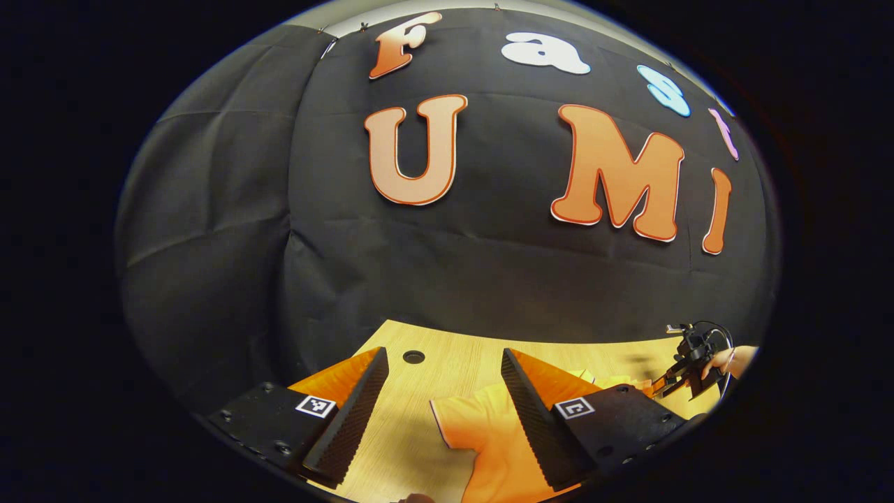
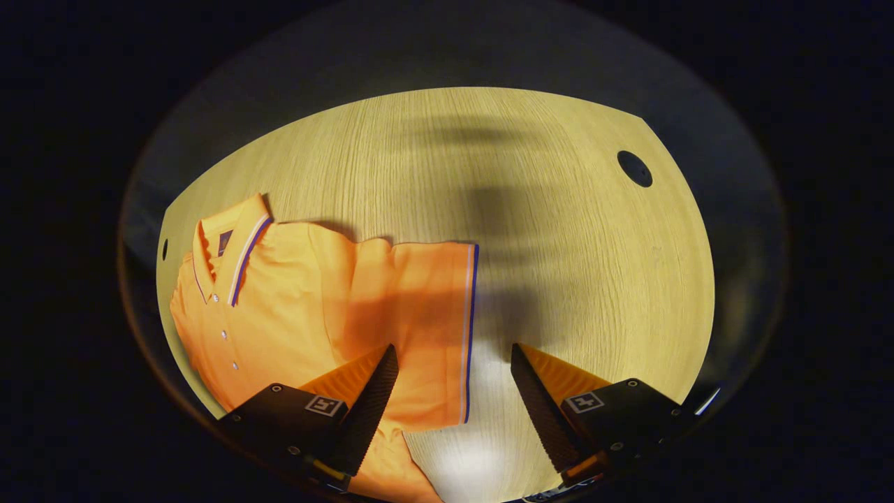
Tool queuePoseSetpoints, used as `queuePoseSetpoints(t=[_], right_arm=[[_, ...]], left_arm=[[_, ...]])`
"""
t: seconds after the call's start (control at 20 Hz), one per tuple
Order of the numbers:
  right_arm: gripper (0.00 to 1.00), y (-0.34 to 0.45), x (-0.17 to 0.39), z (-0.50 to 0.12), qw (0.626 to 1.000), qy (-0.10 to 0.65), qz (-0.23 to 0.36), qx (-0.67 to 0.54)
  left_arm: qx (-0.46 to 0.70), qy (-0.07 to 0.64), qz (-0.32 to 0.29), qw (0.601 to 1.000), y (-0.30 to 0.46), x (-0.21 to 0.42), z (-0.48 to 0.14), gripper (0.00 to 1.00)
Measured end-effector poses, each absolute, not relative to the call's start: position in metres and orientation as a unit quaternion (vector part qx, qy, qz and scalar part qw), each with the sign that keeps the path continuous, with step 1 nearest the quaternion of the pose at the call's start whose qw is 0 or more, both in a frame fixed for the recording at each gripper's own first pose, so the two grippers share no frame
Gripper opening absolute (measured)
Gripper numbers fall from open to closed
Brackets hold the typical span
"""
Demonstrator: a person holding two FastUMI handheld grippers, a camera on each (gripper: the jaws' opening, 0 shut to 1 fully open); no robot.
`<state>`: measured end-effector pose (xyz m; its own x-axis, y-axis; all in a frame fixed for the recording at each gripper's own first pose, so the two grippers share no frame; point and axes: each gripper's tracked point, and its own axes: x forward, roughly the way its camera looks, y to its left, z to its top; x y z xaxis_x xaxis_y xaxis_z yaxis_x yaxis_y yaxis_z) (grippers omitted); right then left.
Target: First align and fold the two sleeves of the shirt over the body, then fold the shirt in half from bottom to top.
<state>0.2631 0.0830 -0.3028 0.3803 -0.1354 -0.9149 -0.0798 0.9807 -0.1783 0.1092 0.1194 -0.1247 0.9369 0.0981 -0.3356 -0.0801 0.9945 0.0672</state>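
Observation:
An orange polo shirt (image 2: 293, 307) lies flat on the wooden table (image 2: 559, 209), collar toward the left of the right gripper view. Its short sleeve (image 2: 433, 328), edged with a blue and white stripe, spreads out to the right. My right gripper (image 2: 452, 363) hovers open above that sleeve's striped cuff, holding nothing. In the left gripper view my left gripper (image 1: 443, 367) stands open over the table, with the shirt's other sleeve (image 1: 482, 433) under its right finger. Far off at the right the right gripper (image 1: 663, 384) is seen in a hand (image 1: 733, 360).
A round cable hole (image 2: 634, 168) sits in the table toward the far right of the right gripper view; a cable hole (image 1: 413, 357) also lies ahead of my left gripper. The black cloth wall (image 1: 489, 265) rises just behind the table's far edge.

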Motion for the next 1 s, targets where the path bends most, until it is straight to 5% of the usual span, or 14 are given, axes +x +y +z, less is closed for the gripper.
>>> queuePoseSetpoints(t=[0.15, 0.2, 0.3, 0.45, 0.7, 0.95, 1.0], right_arm=[[0.95, 0.088, 0.263, -0.305, 0.828, 0.554, -0.015, -0.086], [0.86, 0.088, 0.263, -0.304, 0.830, 0.551, -0.015, -0.086], [0.92, 0.090, 0.262, -0.303, 0.833, 0.546, -0.014, -0.085], [0.76, 0.093, 0.261, -0.303, 0.836, 0.542, -0.014, -0.085], [0.23, 0.099, 0.255, -0.301, 0.841, 0.536, -0.025, -0.066], [0.15, 0.103, 0.251, -0.300, 0.860, 0.509, -0.015, -0.035], [0.01, 0.110, 0.254, -0.300, 0.854, 0.520, -0.015, -0.007]], left_arm=[[0.028, 0.171, 0.049, 0.984, 0.121, 0.107, -0.124, 0.96], [0.028, 0.170, 0.052, 0.984, 0.122, 0.107, -0.126, 0.98], [0.022, 0.169, 0.055, 0.984, 0.123, 0.107, -0.126, 0.95], [0.008, 0.176, 0.057, 0.983, 0.125, 0.102, -0.130, 0.98], [0.002, 0.180, 0.068, 0.981, 0.131, 0.086, -0.136, 0.98], [0.006, 0.167, 0.068, 0.984, 0.137, 0.077, -0.127, 0.96], [0.005, 0.167, 0.068, 0.984, 0.137, 0.076, -0.127, 0.96]])
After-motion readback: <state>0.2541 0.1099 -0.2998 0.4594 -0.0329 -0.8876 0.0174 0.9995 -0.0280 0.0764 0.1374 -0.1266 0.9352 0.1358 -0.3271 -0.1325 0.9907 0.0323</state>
